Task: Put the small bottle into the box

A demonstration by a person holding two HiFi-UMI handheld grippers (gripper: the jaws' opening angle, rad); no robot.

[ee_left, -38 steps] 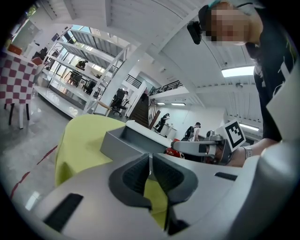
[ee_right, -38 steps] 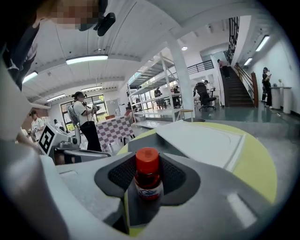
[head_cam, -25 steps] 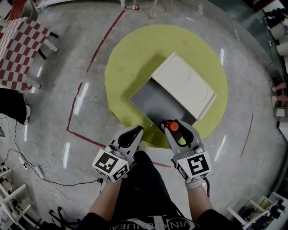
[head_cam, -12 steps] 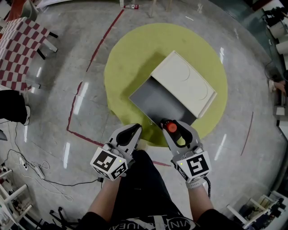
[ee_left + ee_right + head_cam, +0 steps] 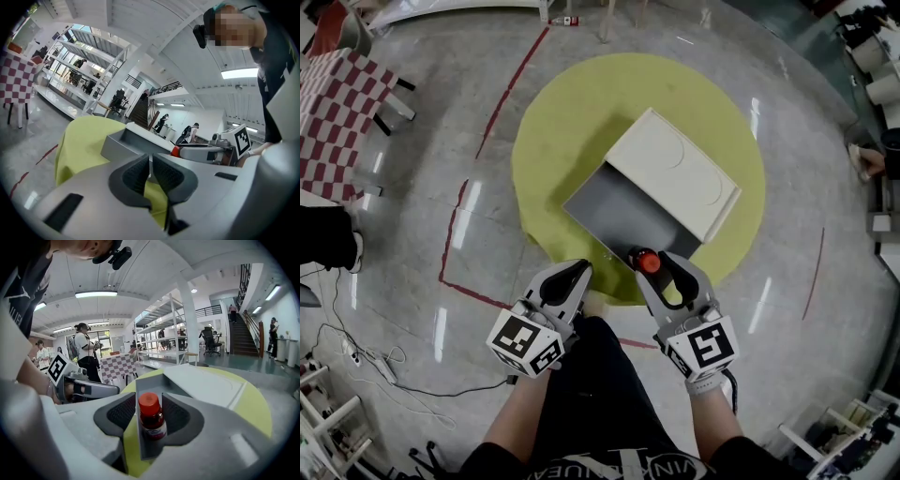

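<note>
A small bottle (image 5: 647, 262) with a red cap stands upright between the jaws of my right gripper (image 5: 656, 265), at the near edge of the box's grey inside (image 5: 619, 211). Its cream lid (image 5: 675, 178) is slid back over the far half. In the right gripper view the bottle (image 5: 151, 420) sits over the grey box floor (image 5: 152, 448), with a thin gap on its left side. The right gripper (image 5: 150, 403) has just been opening its jaws and is open around the bottle. My left gripper (image 5: 579, 270) hangs shut and empty near the table's edge, left of the box (image 5: 126, 140).
The box rests on a round yellow table (image 5: 562, 131). A table with a red-and-white checked cloth (image 5: 337, 103) stands at far left. Red tape lines (image 5: 502, 94) cross the floor, and cables (image 5: 366, 352) lie at lower left. People stand in the background.
The right gripper and the bottle have edged slightly forward over the box's near edge. The left gripper has stayed where it was.
</note>
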